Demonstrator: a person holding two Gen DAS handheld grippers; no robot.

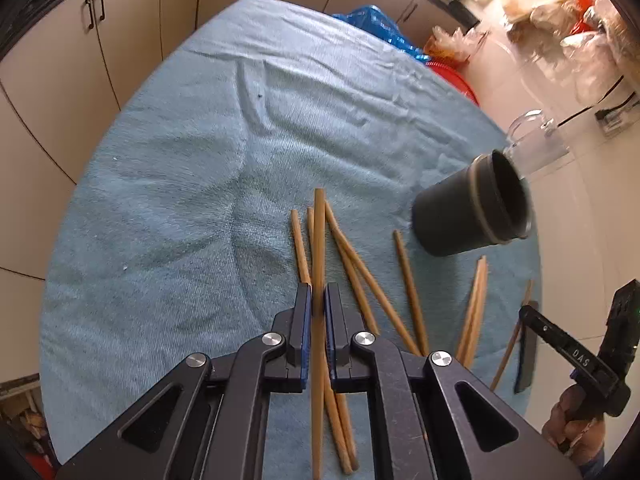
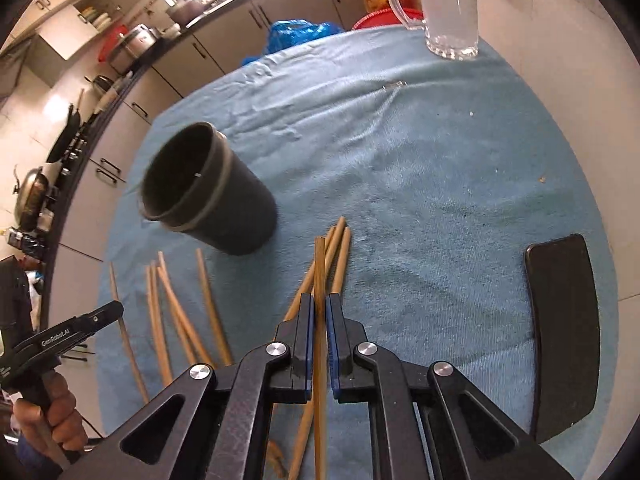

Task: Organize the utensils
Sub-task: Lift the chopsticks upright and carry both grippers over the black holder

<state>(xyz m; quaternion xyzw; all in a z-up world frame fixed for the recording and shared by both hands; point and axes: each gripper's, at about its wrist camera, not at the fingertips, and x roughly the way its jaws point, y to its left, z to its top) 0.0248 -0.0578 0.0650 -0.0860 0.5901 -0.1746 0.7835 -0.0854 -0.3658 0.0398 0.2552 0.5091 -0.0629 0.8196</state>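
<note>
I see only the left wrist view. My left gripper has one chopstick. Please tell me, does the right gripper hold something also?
Observer: Yes. The right gripper is shut on one chopstick, pinched between its blue pads.
Operator: Is the dark cup empty? I see it only from the side.
Observer: The right wrist view looks into the dark cup; no chopstick is inside it.
Operator: What lies on the right side of the table, past my view?
Observer: A flat black object lies on the blue cloth, apart from the chopsticks.
Operator: And the glass mug?
Observer: The glass mug stands upright at the far edge of the cloth, handle toward the cup side.
</note>
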